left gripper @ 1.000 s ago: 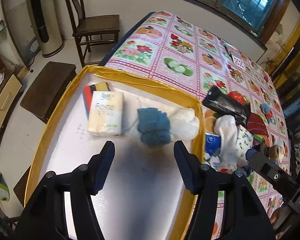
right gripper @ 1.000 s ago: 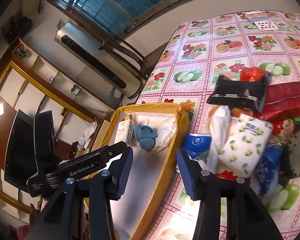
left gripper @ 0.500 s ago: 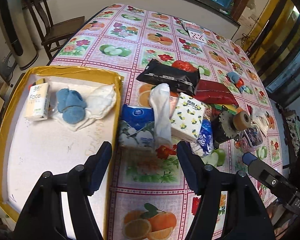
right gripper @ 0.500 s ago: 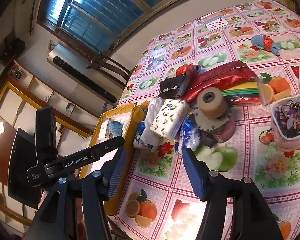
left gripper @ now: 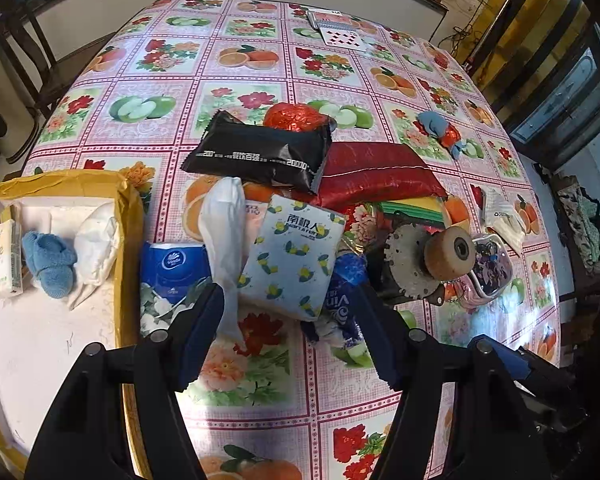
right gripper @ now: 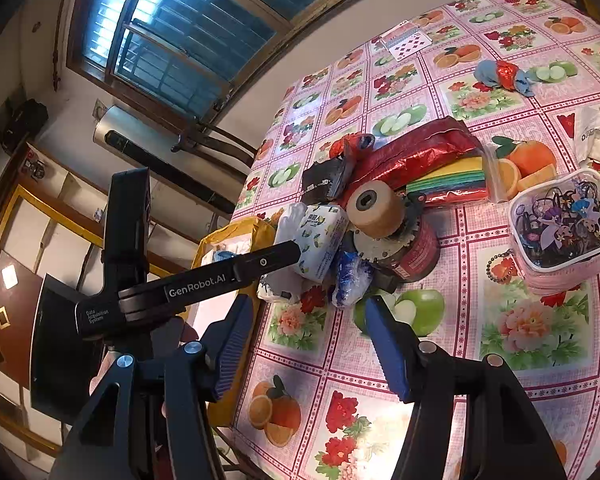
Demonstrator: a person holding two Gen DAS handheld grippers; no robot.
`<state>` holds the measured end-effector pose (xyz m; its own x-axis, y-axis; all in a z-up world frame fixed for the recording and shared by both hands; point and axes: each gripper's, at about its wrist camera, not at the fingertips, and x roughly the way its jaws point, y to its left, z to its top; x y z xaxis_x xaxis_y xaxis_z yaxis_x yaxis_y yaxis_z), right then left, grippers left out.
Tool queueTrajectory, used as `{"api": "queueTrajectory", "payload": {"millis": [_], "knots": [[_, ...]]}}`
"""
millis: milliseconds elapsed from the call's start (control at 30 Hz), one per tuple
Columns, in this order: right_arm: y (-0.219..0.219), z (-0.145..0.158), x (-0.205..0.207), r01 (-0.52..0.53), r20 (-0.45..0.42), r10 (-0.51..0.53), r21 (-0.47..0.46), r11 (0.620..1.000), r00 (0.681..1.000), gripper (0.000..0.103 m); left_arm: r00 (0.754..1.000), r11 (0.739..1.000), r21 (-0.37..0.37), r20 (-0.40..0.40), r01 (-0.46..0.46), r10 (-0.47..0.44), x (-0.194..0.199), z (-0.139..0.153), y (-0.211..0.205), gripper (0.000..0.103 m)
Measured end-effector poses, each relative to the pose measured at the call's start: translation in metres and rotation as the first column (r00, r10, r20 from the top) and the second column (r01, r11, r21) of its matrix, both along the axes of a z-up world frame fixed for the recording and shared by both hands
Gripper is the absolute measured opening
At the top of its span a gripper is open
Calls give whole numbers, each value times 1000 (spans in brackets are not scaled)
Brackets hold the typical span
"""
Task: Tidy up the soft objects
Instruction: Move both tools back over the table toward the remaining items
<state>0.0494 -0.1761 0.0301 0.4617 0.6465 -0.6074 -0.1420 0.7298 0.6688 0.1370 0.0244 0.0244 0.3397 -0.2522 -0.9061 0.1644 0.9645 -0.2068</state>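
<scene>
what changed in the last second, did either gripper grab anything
No grab. The left gripper swung from over the yellow box to the pile on the table, now facing the lemon-print tissue pack. The right gripper swung the same way, toward the pile. Both sets of jaws stayed open and empty. The blue cloth, white cloth and Face tissue pack stayed put in the box.

- The right hand-held gripper is wide apart and holds nothing, above the table.
- The left hand-held gripper's black body crosses in front of the yellow box.
- A lemon-pattern tissue pack lies beside a brown roll.
- A clear pouch sits on the right.
</scene>
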Motion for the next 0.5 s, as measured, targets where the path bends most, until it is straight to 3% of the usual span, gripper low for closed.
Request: {"api": "queueTrajectory", "payload": {"millis": [200, 367, 500], "knots": [[-2, -1, 3, 0, -5, 0, -2, 1000, 1000, 61, 998, 998, -43, -30, 50, -51, 16, -5, -8, 66], [7, -12, 5, -19, -34, 19, -1, 1000, 999, 61, 993, 993, -7, -29, 116, -116, 26, -6, -18, 66], [11, -24, 9, -18, -69, 19, 16, 1000, 997, 61, 994, 994, 43, -39, 103, -101, 32, -13, -19, 66]]}}
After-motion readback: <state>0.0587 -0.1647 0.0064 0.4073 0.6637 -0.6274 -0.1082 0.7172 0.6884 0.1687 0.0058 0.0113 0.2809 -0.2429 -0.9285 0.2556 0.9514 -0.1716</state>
